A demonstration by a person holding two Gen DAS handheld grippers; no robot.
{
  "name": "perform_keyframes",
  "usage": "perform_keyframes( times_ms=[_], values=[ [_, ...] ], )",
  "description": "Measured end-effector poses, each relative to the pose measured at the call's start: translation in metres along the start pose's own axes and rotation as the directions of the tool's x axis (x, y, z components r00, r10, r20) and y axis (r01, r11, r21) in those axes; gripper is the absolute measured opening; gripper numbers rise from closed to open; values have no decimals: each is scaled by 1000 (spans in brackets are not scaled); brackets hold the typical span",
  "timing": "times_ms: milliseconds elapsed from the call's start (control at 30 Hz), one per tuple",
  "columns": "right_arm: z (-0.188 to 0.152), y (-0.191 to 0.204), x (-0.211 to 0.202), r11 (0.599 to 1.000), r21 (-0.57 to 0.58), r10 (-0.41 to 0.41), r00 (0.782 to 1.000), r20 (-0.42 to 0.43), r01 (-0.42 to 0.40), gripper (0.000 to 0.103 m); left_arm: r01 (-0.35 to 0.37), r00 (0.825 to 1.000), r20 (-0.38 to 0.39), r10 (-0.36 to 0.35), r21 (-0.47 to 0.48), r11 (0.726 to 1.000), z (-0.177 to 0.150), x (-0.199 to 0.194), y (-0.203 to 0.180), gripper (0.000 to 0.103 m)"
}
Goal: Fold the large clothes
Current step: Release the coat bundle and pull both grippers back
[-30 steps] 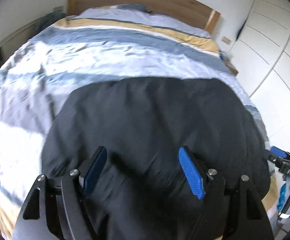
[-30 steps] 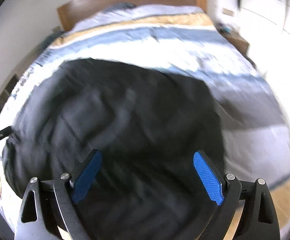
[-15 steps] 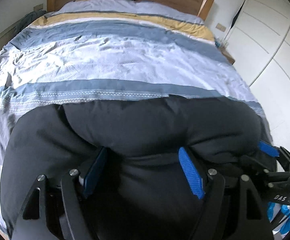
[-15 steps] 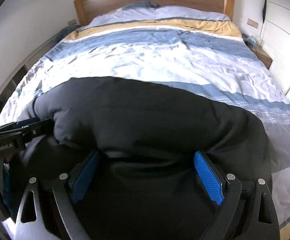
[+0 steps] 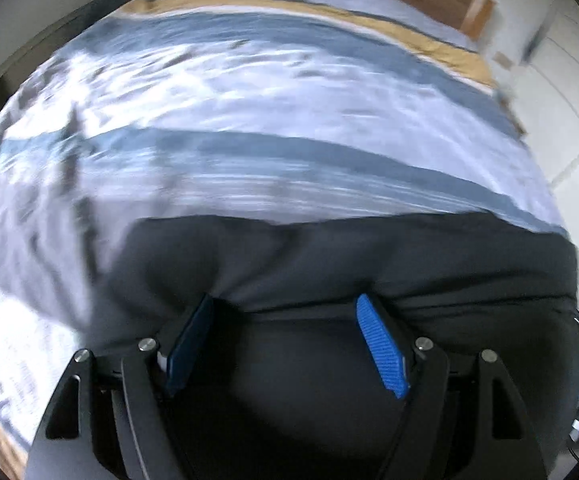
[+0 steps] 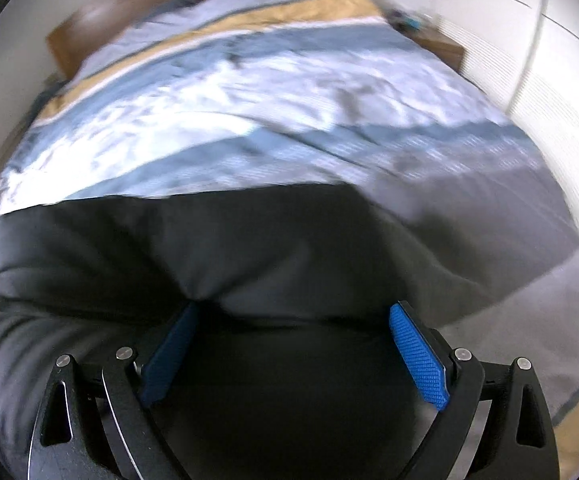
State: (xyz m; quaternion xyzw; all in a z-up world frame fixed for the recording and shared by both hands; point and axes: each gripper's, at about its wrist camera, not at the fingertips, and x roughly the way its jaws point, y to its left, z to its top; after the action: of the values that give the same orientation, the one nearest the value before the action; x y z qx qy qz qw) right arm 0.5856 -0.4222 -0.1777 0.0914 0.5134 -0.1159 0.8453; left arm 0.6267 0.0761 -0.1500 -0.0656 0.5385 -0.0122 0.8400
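Note:
A large black padded garment (image 5: 349, 264) lies on the near end of the bed, doubled over with a thick folded edge running across. It also fills the lower half of the right wrist view (image 6: 217, 248). My left gripper (image 5: 285, 312) is open, its blue pads straddling the fold edge near the garment's left part. My right gripper (image 6: 293, 316) is open, its pads either side of the fold near the garment's right part. Neither grips cloth. Both views are motion-blurred.
The bed carries a striped blue, white and yellow duvet (image 5: 249, 120), also seen in the right wrist view (image 6: 289, 112). A wooden headboard (image 6: 129, 12) stands at the far end. White wardrobe doors (image 5: 569, 92) run along the right side. A bedside table (image 6: 437, 44) stands far right.
The garment's far half has come over toward me and now lies as a shorter folded band. Both grippers have stayed open and the views swing sideways with blur.

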Motion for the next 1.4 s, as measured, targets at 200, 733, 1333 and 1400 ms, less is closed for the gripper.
perform_keyframes(
  times_ms=[200,733,1333,1400],
  values=[
    [-11,-14,-36,999,5,-34,997,65,33,94,-51,996,67,56,-68,996,-18,-38,39,73],
    [-93,34,-83,996,-77,38,999,37,-35,94,15,991,133,2,-123,992,-109,-102,19,73],
    [-204,68,-252,991,-136,18,981,191,8,102,-16,978,209,6,44,999,-218,-250,-31,73],
    [-217,78,-265,984,-177,28,979,202,9,102,-33,979,202,17,74,997,-233,-263,-41,73]
  ],
)
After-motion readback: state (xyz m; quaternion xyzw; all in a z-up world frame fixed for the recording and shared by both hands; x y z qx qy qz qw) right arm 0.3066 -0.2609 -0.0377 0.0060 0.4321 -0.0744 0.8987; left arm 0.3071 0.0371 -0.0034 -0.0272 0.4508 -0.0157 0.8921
